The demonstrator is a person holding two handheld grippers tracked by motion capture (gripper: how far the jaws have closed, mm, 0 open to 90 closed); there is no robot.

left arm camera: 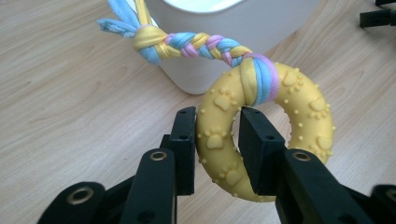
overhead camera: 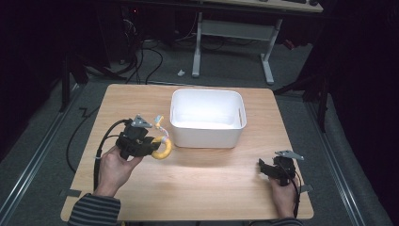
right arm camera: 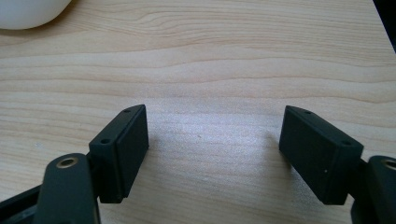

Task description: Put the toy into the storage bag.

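A yellow rubber ring toy [left arm camera: 219, 140] with paw prints and a braided pastel rope tail [left arm camera: 187, 44] hangs clear of the table, just left of the white bin [overhead camera: 207, 117]. My left gripper [left arm camera: 217, 130] is shut on the ring's near side, one jaw through its hole. In the high view the left gripper [overhead camera: 153, 147] holds the ring toy [overhead camera: 163, 149] at the bin's front left corner, the rope tail [overhead camera: 159, 123] pointing up and back. My right gripper [right arm camera: 212, 140] stands open over bare wood; in the high view the right gripper [overhead camera: 268, 168] rests near the front right corner.
The white bin [left arm camera: 233, 28] stands at the centre back of the wooden table [overhead camera: 197, 179]. Beyond the table are a desk frame [overhead camera: 235, 37] and cables on a dark floor. The white bin [right arm camera: 28, 11] shows at the right gripper view's top left.
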